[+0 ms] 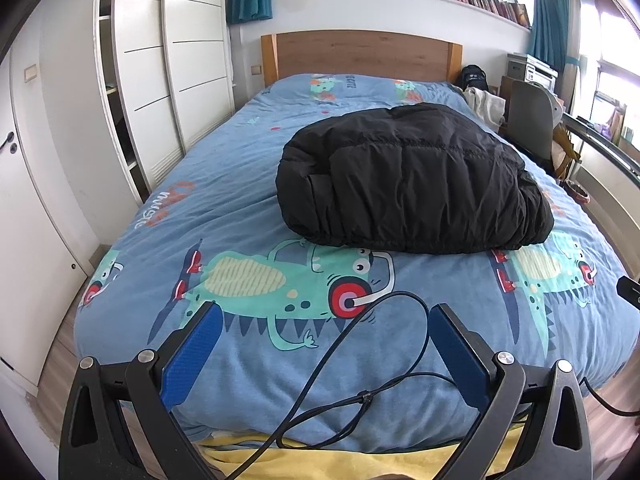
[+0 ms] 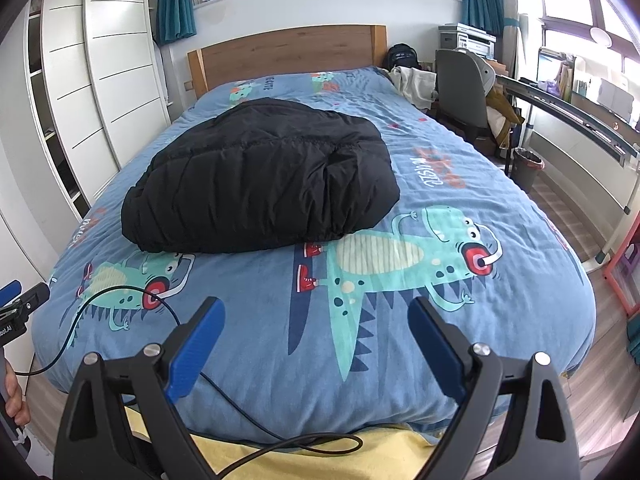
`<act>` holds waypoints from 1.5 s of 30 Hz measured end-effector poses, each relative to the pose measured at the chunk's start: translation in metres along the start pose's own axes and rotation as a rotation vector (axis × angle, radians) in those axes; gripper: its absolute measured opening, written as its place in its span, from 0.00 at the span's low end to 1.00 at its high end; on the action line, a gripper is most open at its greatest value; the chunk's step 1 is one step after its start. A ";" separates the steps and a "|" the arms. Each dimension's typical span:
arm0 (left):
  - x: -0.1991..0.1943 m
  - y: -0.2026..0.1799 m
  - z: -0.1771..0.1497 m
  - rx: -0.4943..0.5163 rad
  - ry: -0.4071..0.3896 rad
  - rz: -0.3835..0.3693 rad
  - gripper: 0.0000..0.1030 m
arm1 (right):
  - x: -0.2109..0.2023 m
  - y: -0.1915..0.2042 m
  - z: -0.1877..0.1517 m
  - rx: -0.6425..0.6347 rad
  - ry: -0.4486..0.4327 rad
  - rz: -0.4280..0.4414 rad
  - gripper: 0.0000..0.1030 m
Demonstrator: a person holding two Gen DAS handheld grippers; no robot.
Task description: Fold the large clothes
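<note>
Claws agape, empty, above bedspread.

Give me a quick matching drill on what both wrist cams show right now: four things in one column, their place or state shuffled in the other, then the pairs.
Things:
1. black puffer jacket
2. left gripper
3. black cable
4. grey chair

Place or state:
A. looped over the near end of the bed
B. beside the bed, on its window side
C. folded into a bundle in the middle of the dinosaur duvet
D. open, holding nothing, near the foot of the bed

Pairs: 1-C, 2-D, 3-A, 4-B
</note>
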State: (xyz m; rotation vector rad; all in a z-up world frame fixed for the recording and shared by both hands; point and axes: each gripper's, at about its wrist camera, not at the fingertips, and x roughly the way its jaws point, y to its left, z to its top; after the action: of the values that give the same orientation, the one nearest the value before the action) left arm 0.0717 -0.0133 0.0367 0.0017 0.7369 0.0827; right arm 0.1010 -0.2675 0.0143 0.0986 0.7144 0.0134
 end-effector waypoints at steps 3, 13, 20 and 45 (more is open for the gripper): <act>0.000 -0.001 0.001 -0.001 -0.001 -0.005 0.98 | -0.001 0.001 0.000 0.002 -0.002 0.000 0.90; -0.002 0.000 0.001 -0.002 -0.006 -0.020 0.98 | 0.003 0.002 0.002 0.003 0.003 -0.004 0.90; -0.005 -0.001 0.000 0.003 -0.008 -0.028 0.98 | 0.002 0.002 -0.001 0.001 0.001 -0.005 0.90; 0.000 -0.008 -0.007 0.019 0.013 -0.062 0.98 | 0.004 0.000 -0.012 -0.004 0.011 -0.009 0.90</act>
State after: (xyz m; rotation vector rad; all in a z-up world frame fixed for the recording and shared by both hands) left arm 0.0680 -0.0218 0.0316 -0.0035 0.7506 0.0166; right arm 0.0967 -0.2668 0.0025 0.0917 0.7253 0.0069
